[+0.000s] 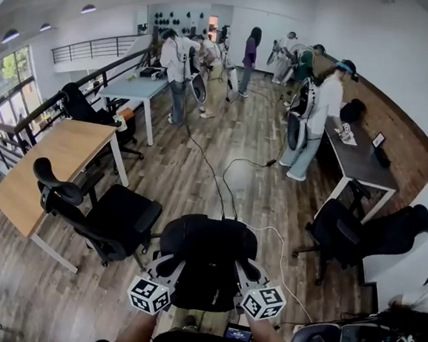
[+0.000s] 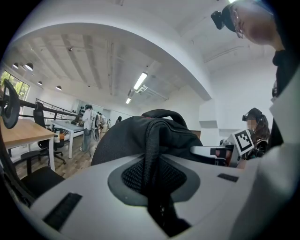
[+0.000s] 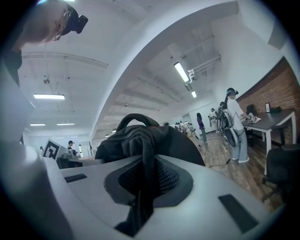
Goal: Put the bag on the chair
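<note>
The left gripper (image 2: 154,187) is closed narrowly on one strap (image 2: 151,150) of the black bag (image 1: 206,259). The right gripper (image 3: 143,187) likewise clamps another strap (image 3: 147,154). The bag hangs beside the chair (image 1: 116,221), its contents hidden.

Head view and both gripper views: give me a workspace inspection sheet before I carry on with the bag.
Surface: wooden floor.
Job's things: black bag held up between both grippers; chair to its left, apart from it.
Clutter: nothing seen on the chair seat.
Grippers: left gripper shut on a bag strap; right gripper shut on the other strap.
Cables: black cable and white cable on the floor ahead.
Surroundings: wooden desk by the chair; second chair to the right; people standing beyond.
</note>
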`<state>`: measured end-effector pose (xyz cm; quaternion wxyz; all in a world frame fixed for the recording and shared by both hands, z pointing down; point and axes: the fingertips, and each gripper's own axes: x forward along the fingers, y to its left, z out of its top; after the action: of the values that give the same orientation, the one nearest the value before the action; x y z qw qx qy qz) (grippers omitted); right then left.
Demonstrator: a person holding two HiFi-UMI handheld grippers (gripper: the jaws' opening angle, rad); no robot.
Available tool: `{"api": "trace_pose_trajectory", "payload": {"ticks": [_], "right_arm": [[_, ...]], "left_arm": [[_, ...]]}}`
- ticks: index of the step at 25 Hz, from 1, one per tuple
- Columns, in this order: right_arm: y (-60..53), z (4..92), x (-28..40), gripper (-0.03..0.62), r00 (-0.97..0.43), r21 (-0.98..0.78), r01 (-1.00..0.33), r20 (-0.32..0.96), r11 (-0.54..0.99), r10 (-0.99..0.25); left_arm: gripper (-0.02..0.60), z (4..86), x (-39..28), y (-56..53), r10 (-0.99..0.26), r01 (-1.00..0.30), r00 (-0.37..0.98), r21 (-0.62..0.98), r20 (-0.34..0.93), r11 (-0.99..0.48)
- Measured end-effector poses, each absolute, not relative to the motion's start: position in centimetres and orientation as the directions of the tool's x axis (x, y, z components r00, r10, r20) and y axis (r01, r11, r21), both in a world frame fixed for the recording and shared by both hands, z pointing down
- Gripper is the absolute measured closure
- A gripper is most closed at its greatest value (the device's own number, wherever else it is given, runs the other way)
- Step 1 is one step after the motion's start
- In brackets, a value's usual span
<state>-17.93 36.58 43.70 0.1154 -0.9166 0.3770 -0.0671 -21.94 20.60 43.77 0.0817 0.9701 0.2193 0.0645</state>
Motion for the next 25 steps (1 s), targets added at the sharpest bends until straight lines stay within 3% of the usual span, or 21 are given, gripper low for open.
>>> {"api": "trace_pose_trajectory", "payload": {"ticks": [15,25], "right_arm": [[32.4,42.1,-4.0,0.557,0.753,-0.246,-0.639,-0.004,-0.729,-0.658],[31.3,43.4,5.0,0.558,0.738,-0.278,-0.647,0.004,-0.710,-0.675]], "left_arm": [[0.525,41.7,-7.2,16.1,0.470,0.459,0.882,0.159,0.039,-0.874],[0.525,42.9,1.4,15.1,0.452,0.435,0.888,0.167,0.082,-0.885]]}}
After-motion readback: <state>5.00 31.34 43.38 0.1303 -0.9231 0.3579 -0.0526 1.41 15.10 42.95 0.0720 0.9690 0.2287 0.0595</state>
